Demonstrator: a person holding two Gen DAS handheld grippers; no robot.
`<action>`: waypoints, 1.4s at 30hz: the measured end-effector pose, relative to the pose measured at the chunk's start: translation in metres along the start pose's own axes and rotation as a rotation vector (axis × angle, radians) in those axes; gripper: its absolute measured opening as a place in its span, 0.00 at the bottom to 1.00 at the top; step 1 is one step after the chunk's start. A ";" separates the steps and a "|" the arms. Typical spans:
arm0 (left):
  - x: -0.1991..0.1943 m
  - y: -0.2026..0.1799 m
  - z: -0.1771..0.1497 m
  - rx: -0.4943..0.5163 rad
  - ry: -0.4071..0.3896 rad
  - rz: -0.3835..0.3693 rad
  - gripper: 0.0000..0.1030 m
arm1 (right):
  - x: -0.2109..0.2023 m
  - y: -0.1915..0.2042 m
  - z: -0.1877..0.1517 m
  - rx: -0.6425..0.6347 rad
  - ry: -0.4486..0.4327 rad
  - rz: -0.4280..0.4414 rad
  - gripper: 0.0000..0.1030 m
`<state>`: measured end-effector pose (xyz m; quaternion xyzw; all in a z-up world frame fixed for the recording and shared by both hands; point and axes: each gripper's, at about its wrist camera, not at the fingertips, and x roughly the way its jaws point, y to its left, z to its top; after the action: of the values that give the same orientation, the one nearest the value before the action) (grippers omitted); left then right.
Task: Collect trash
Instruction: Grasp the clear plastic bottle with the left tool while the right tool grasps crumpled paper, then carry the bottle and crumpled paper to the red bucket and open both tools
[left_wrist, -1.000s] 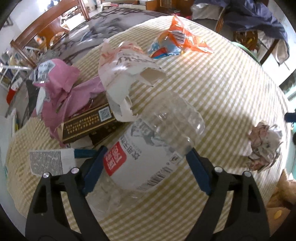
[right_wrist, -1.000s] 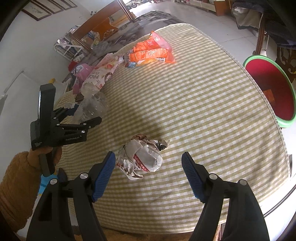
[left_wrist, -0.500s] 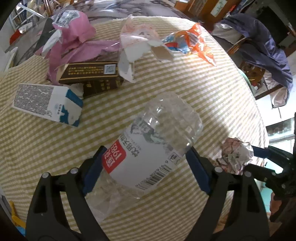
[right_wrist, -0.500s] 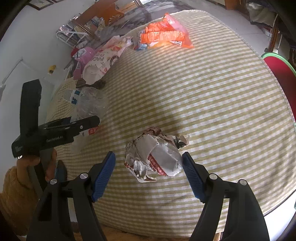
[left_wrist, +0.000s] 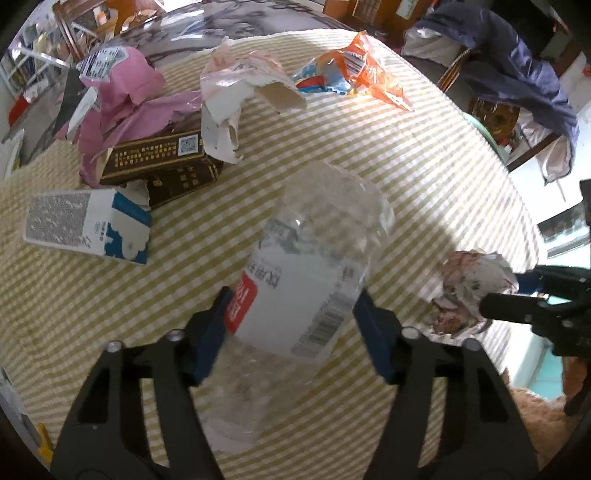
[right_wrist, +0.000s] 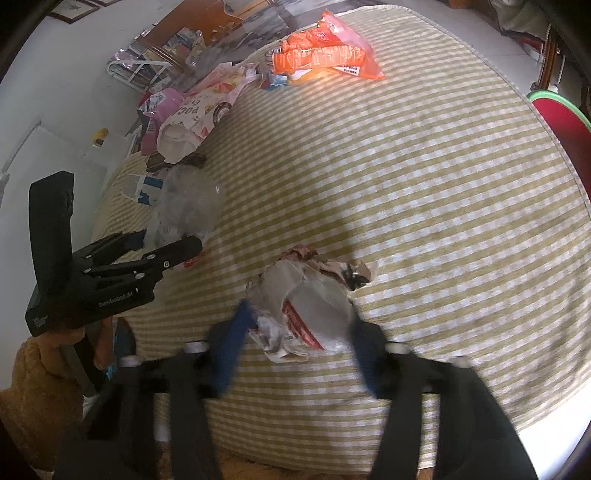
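Observation:
A clear plastic bottle (left_wrist: 310, 258) with a white and red label sits between the blue pads of my left gripper (left_wrist: 293, 314), which is shut on its body; it also shows in the right wrist view (right_wrist: 184, 206). A crumpled paper ball (right_wrist: 306, 295) lies on the checked tablecloth (right_wrist: 424, 184). My right gripper (right_wrist: 299, 325) straddles the ball, its pads close against both sides; the frame is blurred. The ball also shows in the left wrist view (left_wrist: 472, 288).
Further trash lies on the table: a milk carton (left_wrist: 88, 225), a brown box (left_wrist: 159, 162), a pink bag (left_wrist: 122, 92), a torn white bag (left_wrist: 236, 96), an orange wrapper (right_wrist: 325, 55). A red basin (right_wrist: 561, 122) stands beyond the table's right edge.
My left gripper has tightened on the bottle. My right gripper has moved forward around the paper ball and narrowed on it.

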<state>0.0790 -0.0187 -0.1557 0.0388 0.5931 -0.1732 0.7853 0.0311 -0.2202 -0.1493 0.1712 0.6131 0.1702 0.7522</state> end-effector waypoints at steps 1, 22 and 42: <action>-0.002 0.000 0.000 -0.015 -0.012 -0.003 0.60 | -0.003 0.000 0.000 -0.001 -0.012 -0.001 0.35; -0.087 -0.037 0.017 -0.152 -0.328 -0.083 0.52 | -0.086 -0.020 0.018 0.040 -0.372 0.013 0.33; -0.092 -0.077 0.038 -0.129 -0.379 -0.115 0.52 | -0.131 -0.075 0.026 0.093 -0.469 -0.020 0.34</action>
<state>0.0680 -0.0801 -0.0460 -0.0788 0.4458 -0.1838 0.8725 0.0346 -0.3487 -0.0658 0.2343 0.4306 0.0901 0.8669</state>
